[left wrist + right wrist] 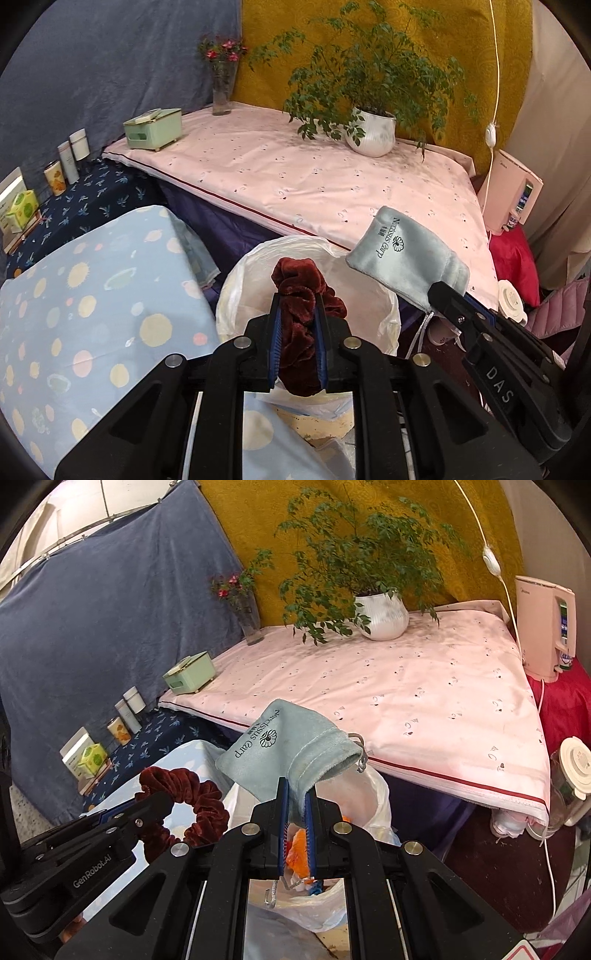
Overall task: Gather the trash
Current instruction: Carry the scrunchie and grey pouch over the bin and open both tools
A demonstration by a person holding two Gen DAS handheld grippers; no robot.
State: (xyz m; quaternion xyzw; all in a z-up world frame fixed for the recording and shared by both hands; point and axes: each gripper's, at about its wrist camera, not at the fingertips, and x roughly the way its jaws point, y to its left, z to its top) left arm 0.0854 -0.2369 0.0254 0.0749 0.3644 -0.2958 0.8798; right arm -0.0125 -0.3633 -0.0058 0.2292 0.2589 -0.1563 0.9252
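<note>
A dark red velvet scrunchie (295,280) sits between the blue pads of my left gripper (297,299), which is shut on it. It hangs over the mouth of a bin lined with a white plastic bag (236,280). To the right, my right gripper (439,291) holds a pale blue drawstring pouch (402,251) by its open end, above the bin's far rim. In the right wrist view my right gripper (297,786) is shut on the pouch (280,738), over the bag (373,797), where orange scraps lie. The left gripper (162,801) holds the scrunchie (207,812) at the left.
Behind the bin stands a table under a pink cloth (295,173), bearing a potted plant (371,133), a flower vase (221,92) and a green box (153,129). A spotted blue surface (92,295) lies left of the bin. A pink appliance (517,195) and white cord (495,92) are right.
</note>
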